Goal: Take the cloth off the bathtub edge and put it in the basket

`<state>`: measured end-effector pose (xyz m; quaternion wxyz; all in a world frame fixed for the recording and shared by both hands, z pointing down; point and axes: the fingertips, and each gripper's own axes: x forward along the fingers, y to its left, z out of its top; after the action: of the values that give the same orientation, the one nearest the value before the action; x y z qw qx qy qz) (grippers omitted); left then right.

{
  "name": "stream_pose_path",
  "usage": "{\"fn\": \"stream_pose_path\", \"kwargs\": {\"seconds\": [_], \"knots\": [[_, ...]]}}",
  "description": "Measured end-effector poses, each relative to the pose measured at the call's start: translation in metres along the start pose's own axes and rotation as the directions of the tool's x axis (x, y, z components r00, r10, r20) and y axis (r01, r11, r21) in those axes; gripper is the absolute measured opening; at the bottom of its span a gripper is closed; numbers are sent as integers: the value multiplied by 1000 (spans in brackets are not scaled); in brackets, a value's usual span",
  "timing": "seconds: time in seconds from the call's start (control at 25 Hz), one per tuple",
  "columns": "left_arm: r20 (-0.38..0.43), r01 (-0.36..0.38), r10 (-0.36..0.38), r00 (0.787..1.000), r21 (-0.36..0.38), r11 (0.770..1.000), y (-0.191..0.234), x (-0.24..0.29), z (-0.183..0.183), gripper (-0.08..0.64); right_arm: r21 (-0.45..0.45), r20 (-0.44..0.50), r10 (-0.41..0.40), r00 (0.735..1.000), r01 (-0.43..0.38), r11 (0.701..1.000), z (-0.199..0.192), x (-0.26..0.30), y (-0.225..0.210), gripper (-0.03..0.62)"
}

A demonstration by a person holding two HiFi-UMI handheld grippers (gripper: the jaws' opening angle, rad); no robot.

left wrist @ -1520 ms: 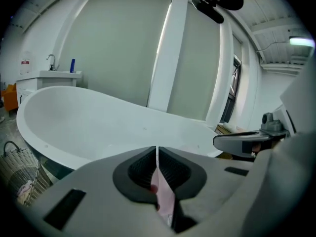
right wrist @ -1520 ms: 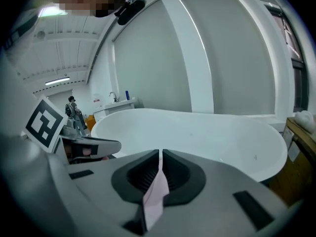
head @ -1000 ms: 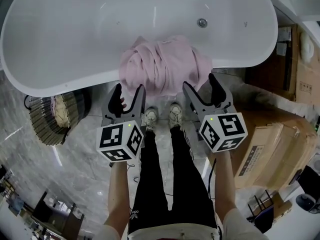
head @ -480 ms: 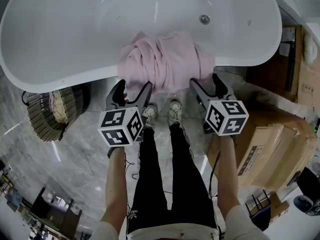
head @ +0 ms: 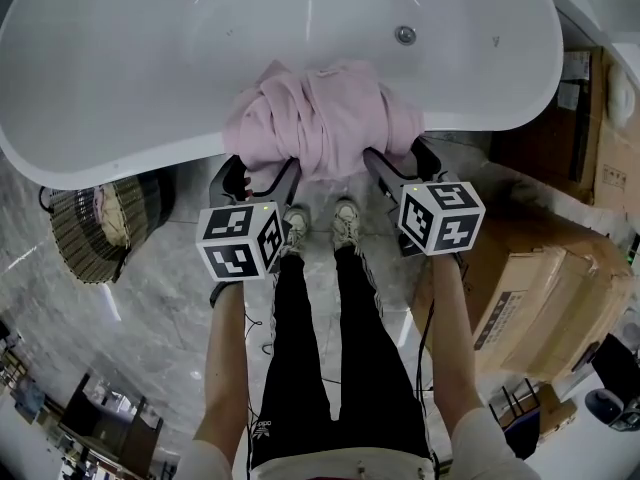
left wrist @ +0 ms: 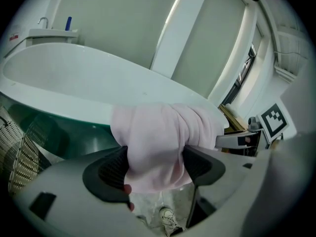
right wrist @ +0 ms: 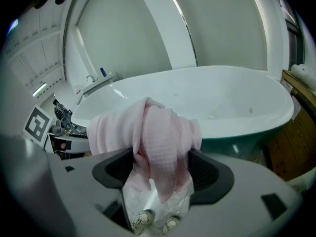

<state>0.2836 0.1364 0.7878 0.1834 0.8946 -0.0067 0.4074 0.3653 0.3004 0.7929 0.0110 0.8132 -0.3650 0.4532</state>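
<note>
A pink cloth (head: 320, 113) lies bunched over the near rim of the white bathtub (head: 110, 163), with its lower folds hanging outside. My left gripper (head: 262, 173) is open wide, and the cloth's left part (left wrist: 158, 132) fills the gap between its pads (left wrist: 111, 169). The right gripper (head: 398, 158) is open too, straddling the right-hand hanging folds (right wrist: 158, 127); the right gripper view shows them between its jaws (right wrist: 162, 169). A woven basket (head: 95, 233) stands on the floor left of the person, beside the tub, and it also shows at the left edge of the left gripper view (left wrist: 15, 157).
Cardboard boxes (head: 540, 298) stand close on the right. The person's legs and shoes (head: 315, 228) are just below the cloth on the marble floor. Some pale fabric (head: 112, 213) lies in the basket. A tap and a blue bottle (left wrist: 68, 22) are at the tub's far end.
Both grippers have moved forward to the tub rim, so the cloth's hanging folds now sit between their jaws. The left jaws stand wider than before.
</note>
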Motion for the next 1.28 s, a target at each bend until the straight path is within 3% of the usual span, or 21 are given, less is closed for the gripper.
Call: {"fn": "stream_pose_path", "kwargs": {"seconds": [0.28, 0.52, 0.8, 1.04, 1.28], "knots": [[-61, 20, -20, 998, -2, 1000, -3, 12, -6, 345, -2, 4, -19, 1000, 19, 1000, -1, 6, 1, 345], [-80, 52, -50, 995, 23, 998, -9, 17, -8, 291, -16, -12, -19, 1000, 19, 1000, -3, 9, 4, 250], [-123, 65, -54, 991, 89, 994, -16, 23, -10, 209, -43, -20, -37, 999, 36, 998, -6, 11, 5, 190], [-116, 28, -4, 993, 206, 978, -17, 25, -10, 121, -75, -25, -74, 997, 72, 995, -8, 10, 4, 118], [-97, 19, -4, 995, 156, 988, -17, 24, -11, 89, -80, -14, -81, 997, 80, 994, -9, 9, 6, 92]]}}
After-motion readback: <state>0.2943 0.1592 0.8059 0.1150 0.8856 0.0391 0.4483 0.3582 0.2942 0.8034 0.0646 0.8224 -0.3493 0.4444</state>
